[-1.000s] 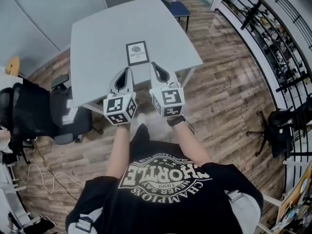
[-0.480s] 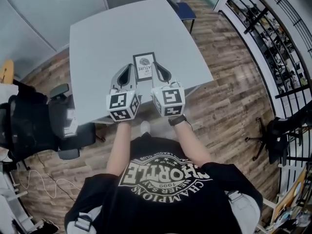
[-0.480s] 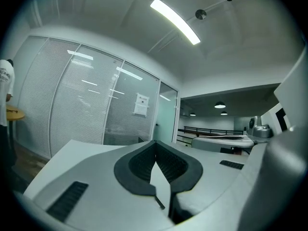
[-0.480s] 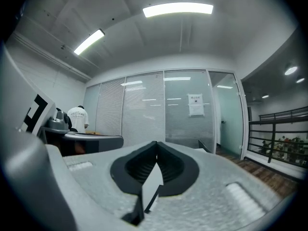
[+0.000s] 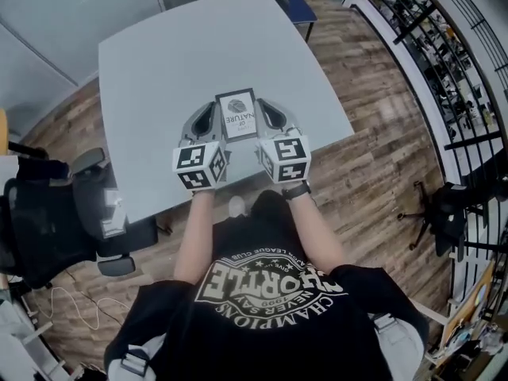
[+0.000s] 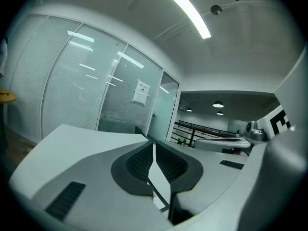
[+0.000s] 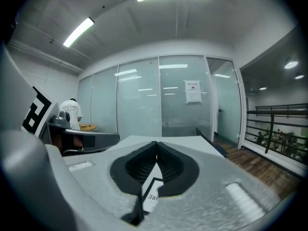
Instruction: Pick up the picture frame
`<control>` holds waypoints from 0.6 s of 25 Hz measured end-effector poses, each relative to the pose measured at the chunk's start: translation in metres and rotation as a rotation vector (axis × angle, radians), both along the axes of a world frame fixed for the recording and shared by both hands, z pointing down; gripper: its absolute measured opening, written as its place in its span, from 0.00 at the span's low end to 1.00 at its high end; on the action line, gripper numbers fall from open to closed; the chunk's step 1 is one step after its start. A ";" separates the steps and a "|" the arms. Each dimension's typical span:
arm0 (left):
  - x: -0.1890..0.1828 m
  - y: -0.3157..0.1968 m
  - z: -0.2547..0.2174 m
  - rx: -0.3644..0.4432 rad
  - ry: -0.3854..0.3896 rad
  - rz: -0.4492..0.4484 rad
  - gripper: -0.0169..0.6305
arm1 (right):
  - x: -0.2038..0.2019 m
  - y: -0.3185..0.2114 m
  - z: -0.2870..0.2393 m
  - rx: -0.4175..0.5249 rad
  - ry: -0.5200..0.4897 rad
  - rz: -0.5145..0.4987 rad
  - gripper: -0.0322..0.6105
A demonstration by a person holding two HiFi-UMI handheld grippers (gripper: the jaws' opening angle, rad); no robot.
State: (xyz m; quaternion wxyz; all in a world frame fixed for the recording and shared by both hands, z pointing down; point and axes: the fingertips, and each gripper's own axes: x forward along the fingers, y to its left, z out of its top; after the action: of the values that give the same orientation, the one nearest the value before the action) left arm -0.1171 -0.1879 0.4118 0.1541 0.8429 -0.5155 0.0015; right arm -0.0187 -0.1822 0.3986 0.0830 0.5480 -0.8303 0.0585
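The picture frame [image 5: 238, 115] has a black border round a white print and lies flat on the grey table [image 5: 151, 70], near its front edge. My left gripper [image 5: 208, 109] hangs just left of the frame, with its jaws shut and nothing in them. My right gripper [image 5: 265, 105] hangs just right of the frame, also shut and empty. In the right gripper view a corner of the frame [image 7: 151, 194] shows below the closed jaws [image 7: 156, 159]. The left gripper view shows closed jaws [image 6: 154, 150] over the tabletop and a sliver of the frame's edge [image 6: 158, 196].
A black office chair [image 5: 48, 221] stands left of the table and a blue chair [image 5: 298, 8] at its far corner. A black railing [image 5: 444, 62] runs along the right over the wood floor. Glass walls [image 7: 163, 100] lie beyond the table.
Both grippers have moved forward over the table's front edge and now flank the picture frame. Both stayed shut. The frame has not moved on the table.
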 end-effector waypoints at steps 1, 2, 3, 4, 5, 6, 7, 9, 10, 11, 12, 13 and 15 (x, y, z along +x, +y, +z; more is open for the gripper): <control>0.000 -0.006 0.011 -0.027 0.003 0.002 0.04 | 0.003 -0.006 0.012 -0.031 0.006 0.003 0.05; 0.001 -0.012 0.023 -0.055 0.003 0.003 0.04 | 0.007 -0.011 0.023 -0.062 0.007 0.005 0.05; 0.004 -0.015 0.034 -0.082 0.000 0.005 0.04 | 0.013 -0.015 0.033 -0.092 0.004 0.007 0.05; 0.009 -0.018 0.044 -0.106 -0.004 0.007 0.04 | 0.019 -0.017 0.042 -0.119 0.000 0.009 0.05; 0.015 -0.021 0.052 -0.127 -0.010 0.010 0.04 | 0.025 -0.021 0.049 -0.141 -0.003 0.009 0.05; 0.020 -0.025 0.061 -0.146 -0.016 0.012 0.04 | 0.031 -0.026 0.057 -0.159 -0.002 0.008 0.05; 0.024 -0.031 0.069 -0.165 -0.022 0.013 0.04 | 0.035 -0.033 0.065 -0.176 0.002 0.004 0.05; 0.027 -0.044 0.091 -0.204 -0.039 0.008 0.04 | 0.039 -0.050 0.088 -0.216 0.012 -0.008 0.05; 0.028 -0.050 0.103 -0.227 -0.048 0.005 0.04 | 0.040 -0.057 0.101 -0.241 0.018 -0.014 0.05; 0.028 -0.055 0.115 -0.249 -0.057 0.003 0.04 | 0.041 -0.064 0.114 -0.265 0.025 -0.018 0.05; 0.028 -0.060 0.126 -0.271 -0.065 0.003 0.04 | 0.042 -0.070 0.126 -0.289 0.033 -0.019 0.05; 0.027 -0.064 0.137 -0.293 -0.071 0.001 0.04 | 0.043 -0.076 0.137 -0.309 0.042 -0.021 0.05; 0.025 -0.073 0.155 -0.335 -0.076 -0.009 0.04 | 0.042 -0.086 0.158 -0.350 0.064 -0.031 0.05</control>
State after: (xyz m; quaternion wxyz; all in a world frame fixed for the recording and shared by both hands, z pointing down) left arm -0.0923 -0.2614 0.5669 0.2728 0.8024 -0.5173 0.1188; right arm 0.0235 -0.2685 0.5565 0.2044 0.5138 -0.8127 0.1835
